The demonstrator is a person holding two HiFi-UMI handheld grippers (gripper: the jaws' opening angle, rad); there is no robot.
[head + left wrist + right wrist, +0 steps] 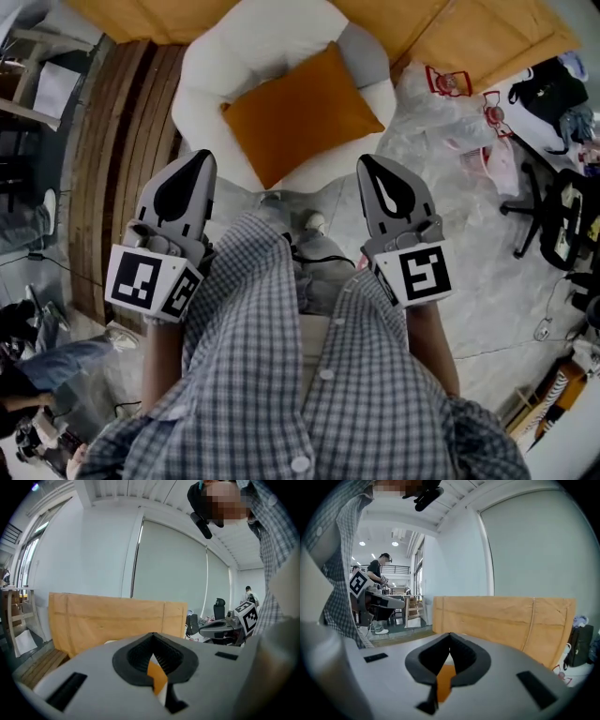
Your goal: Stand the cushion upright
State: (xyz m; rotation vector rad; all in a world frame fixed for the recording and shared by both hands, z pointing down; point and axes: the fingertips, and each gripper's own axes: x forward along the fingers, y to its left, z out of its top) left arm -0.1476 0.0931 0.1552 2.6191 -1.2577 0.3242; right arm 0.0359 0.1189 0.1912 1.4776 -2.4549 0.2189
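Observation:
An orange cushion (300, 112) lies flat and slanted on the seat of a round white armchair (211, 66). My left gripper (200, 161) hangs shut just short of the chair's front left edge. On the other side my right gripper (371, 167) is shut too, near the front right edge. Neither touches the cushion or holds anything. In the left gripper view the jaws of the left gripper (152, 635) meet, with a sliver of the cushion (157, 677) showing behind them. The right gripper (450, 635) frames the cushion (444, 684) the same way.
Big cardboard sheets (487, 37) lean behind the armchair. A wooden slatted strip (122, 159) runs along the left. Plastic bags (450, 122), a black bag (548, 89) and an office chair (562, 216) crowd the right. A person (377, 569) stands far off.

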